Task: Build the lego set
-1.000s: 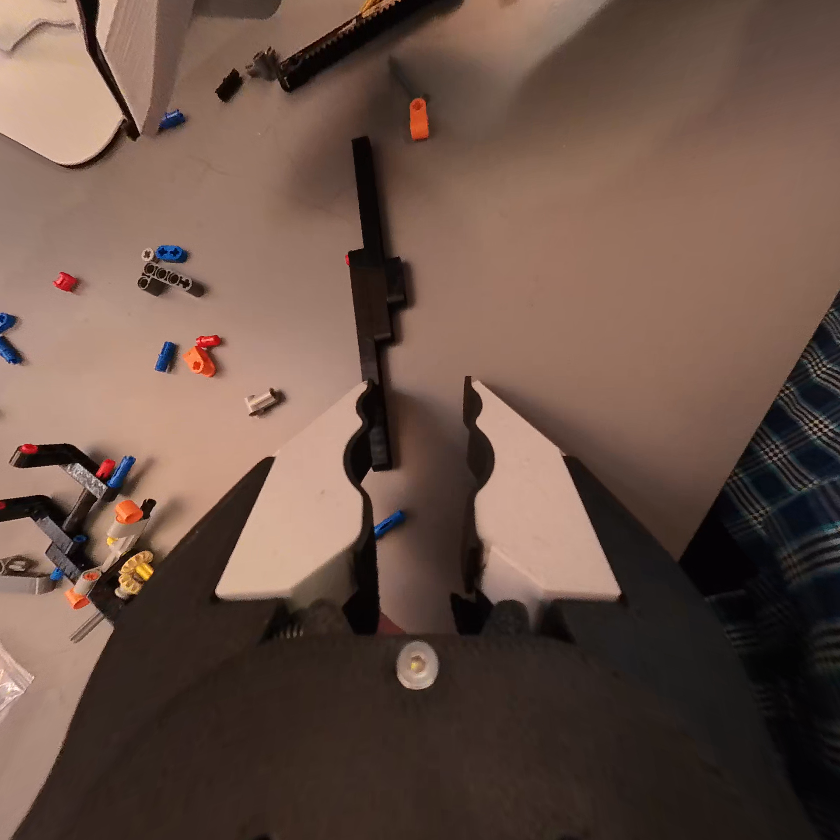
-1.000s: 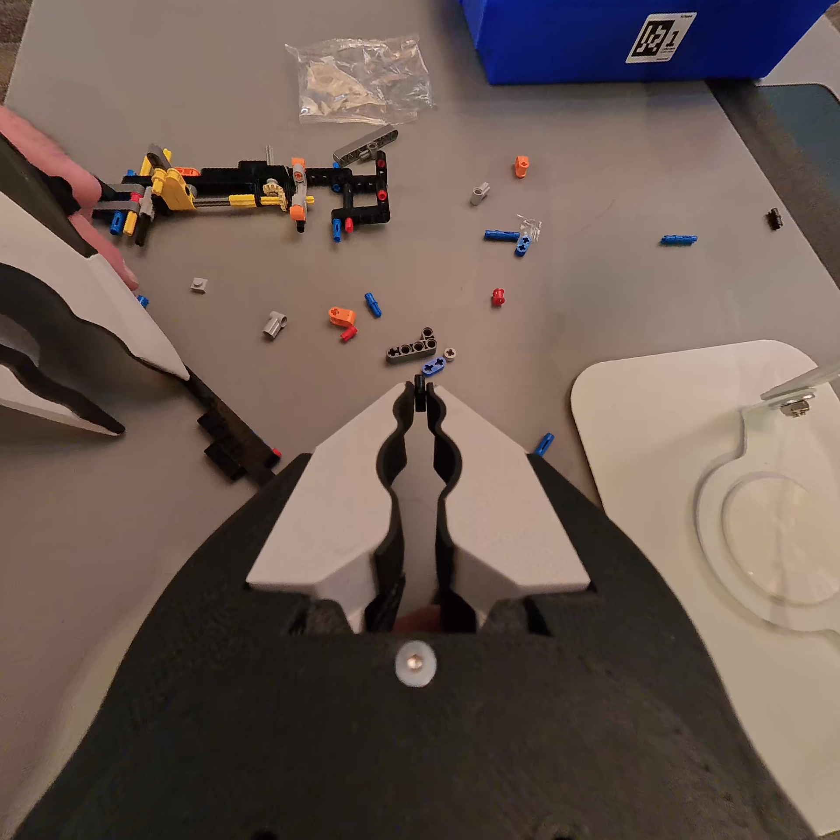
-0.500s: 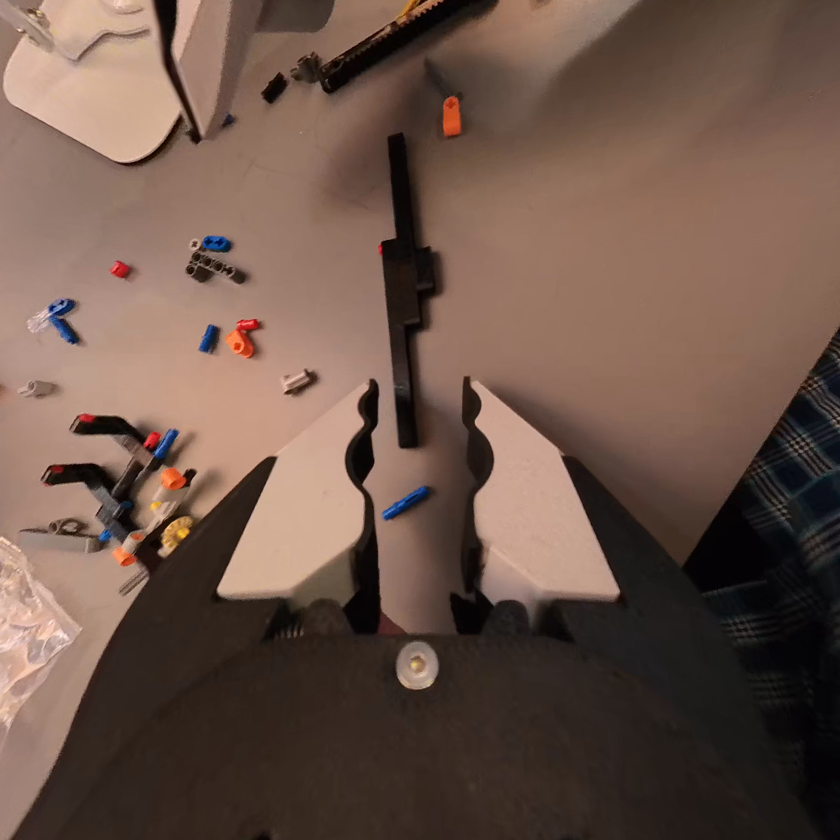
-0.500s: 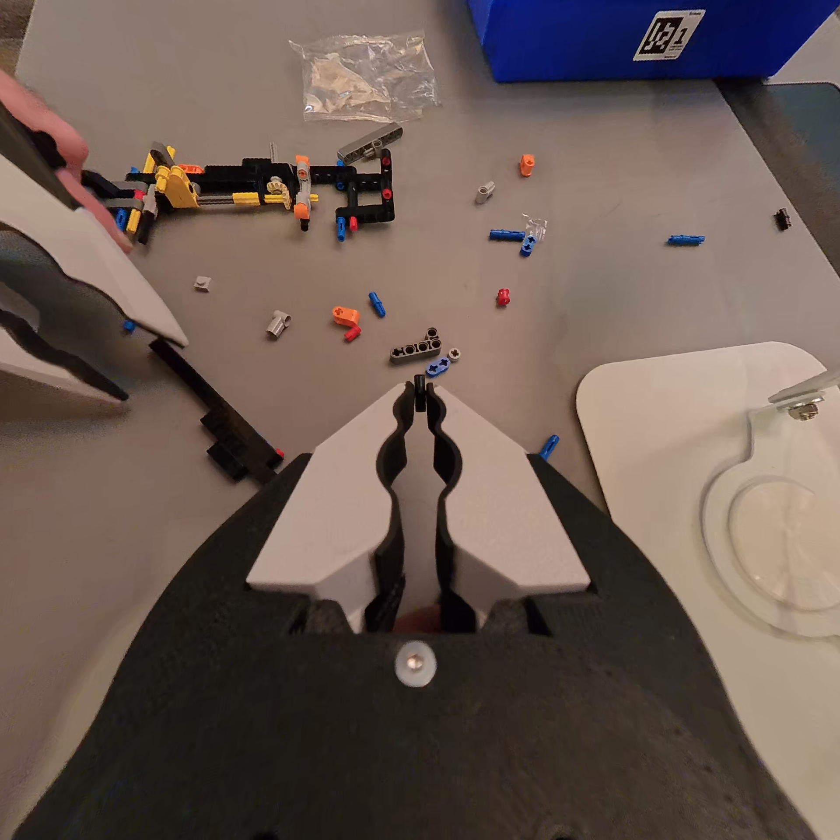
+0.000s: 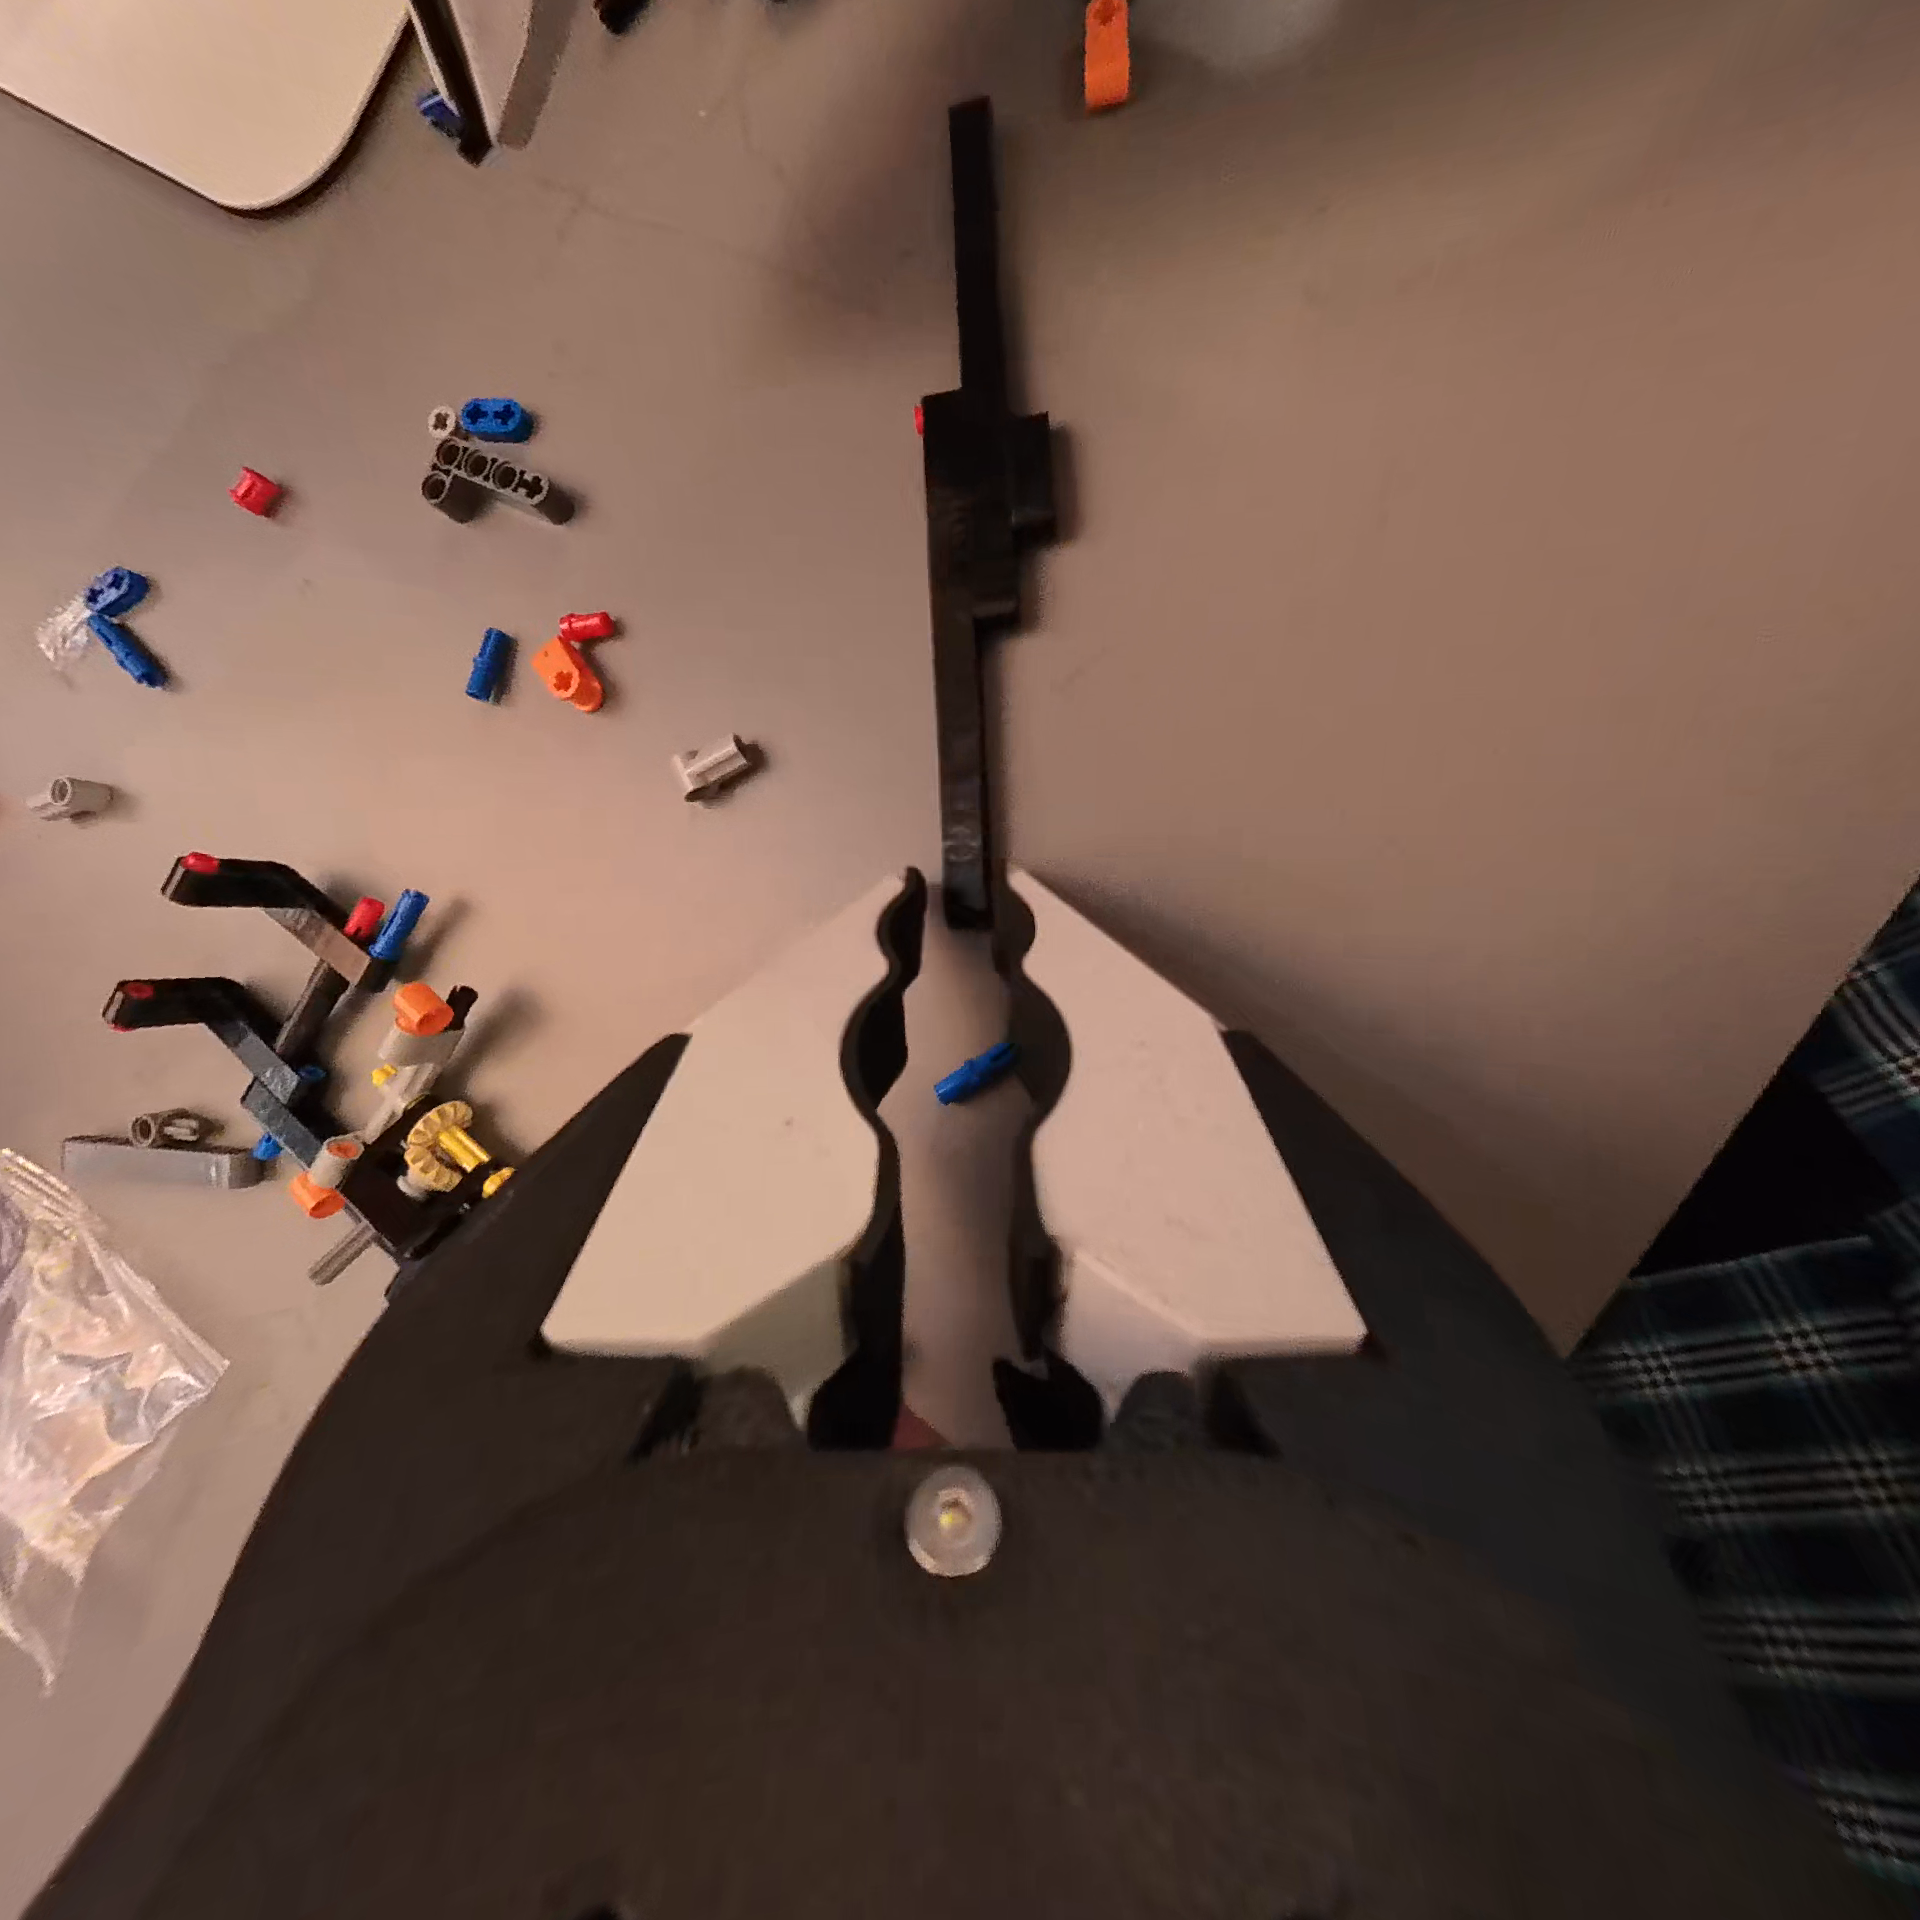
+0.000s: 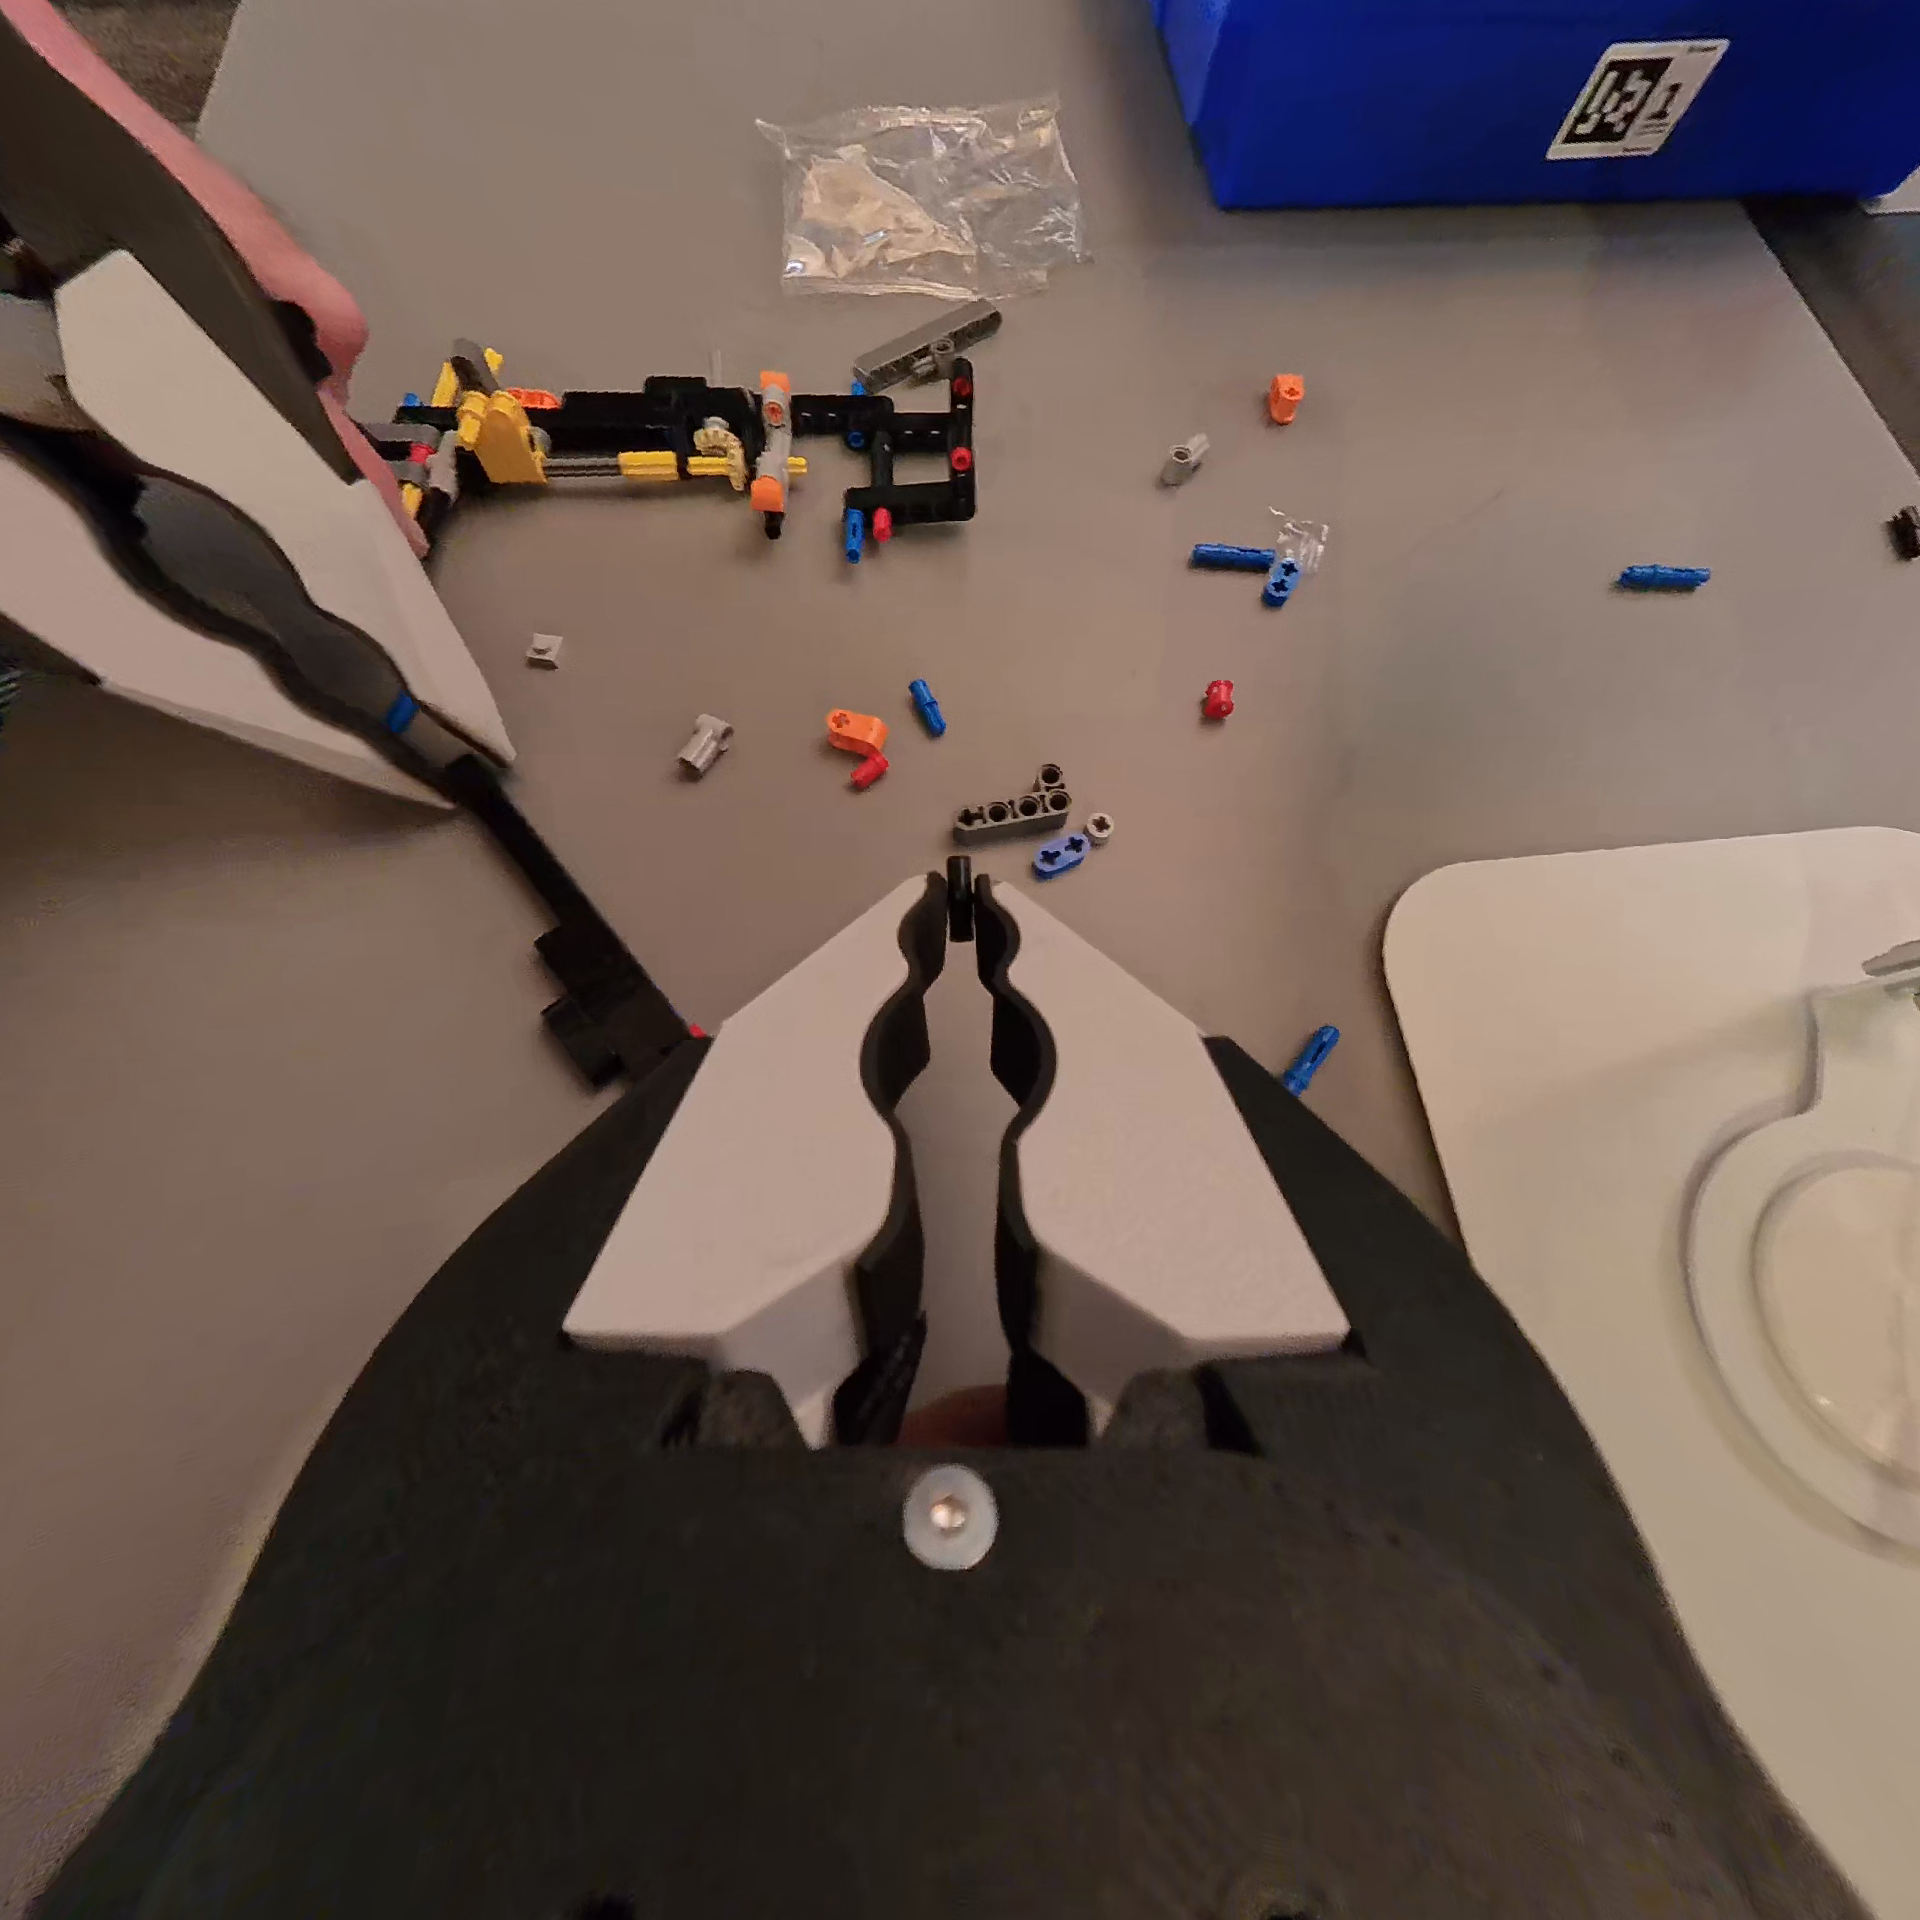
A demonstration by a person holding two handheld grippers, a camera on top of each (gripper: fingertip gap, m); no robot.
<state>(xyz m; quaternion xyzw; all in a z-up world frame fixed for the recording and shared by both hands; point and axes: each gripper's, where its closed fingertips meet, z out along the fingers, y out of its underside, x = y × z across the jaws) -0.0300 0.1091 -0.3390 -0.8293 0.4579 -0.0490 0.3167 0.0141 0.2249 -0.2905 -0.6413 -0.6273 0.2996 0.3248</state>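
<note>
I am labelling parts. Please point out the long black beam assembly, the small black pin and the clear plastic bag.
Long black beam assembly (image 5: pixel 977 520), left wrist view, thick middle section.
Small black pin (image 6: pixel 959 894), right wrist view, its middle.
Clear plastic bag (image 6: pixel 925 203), right wrist view, centre.

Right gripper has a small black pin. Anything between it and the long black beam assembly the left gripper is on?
Nothing visible. The right gripper pinches the small black pin; the long black beam assembly lies to its left on bare grey table, near end between the left gripper fingertips. Loose pieces sit farther ahead.
</note>
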